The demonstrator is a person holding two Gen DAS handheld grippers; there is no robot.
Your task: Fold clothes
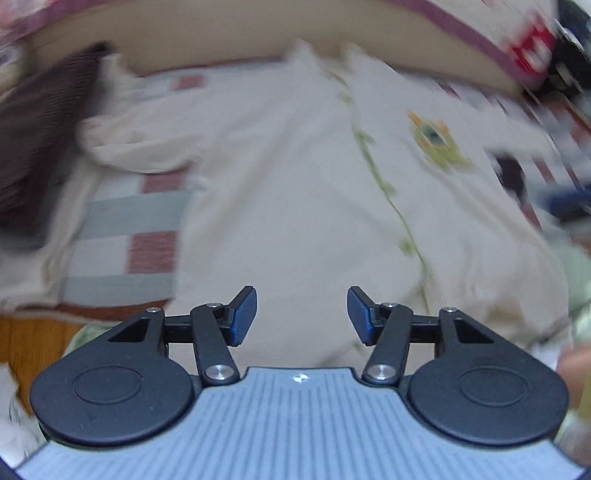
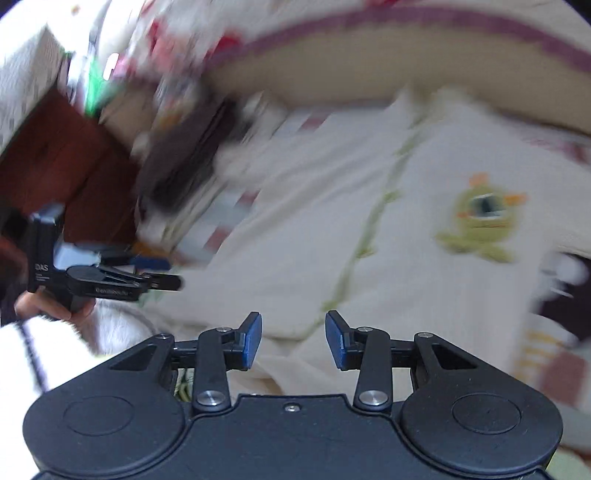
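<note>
A cream shirt (image 1: 288, 177) with a green button placket and a green cartoon patch (image 1: 436, 142) lies spread front-up on a checked bed cover. The right wrist view shows the same shirt (image 2: 332, 206) and patch (image 2: 480, 225). My left gripper (image 1: 301, 315) hovers open over the shirt's lower hem, nothing between its blue pads. My right gripper (image 2: 293, 339) is open too, above the hem area. The left gripper (image 2: 162, 282) appears side-on at the left of the right wrist view, held by a hand. Both views are motion-blurred.
The checked bed cover (image 1: 147, 229) has red and pale blue squares. A dark brown garment (image 1: 40, 147) lies at the shirt's left sleeve. A beige cushion edge with a maroon stripe (image 1: 207, 33) runs along the back. Brown wooden furniture (image 2: 62, 155) stands at left.
</note>
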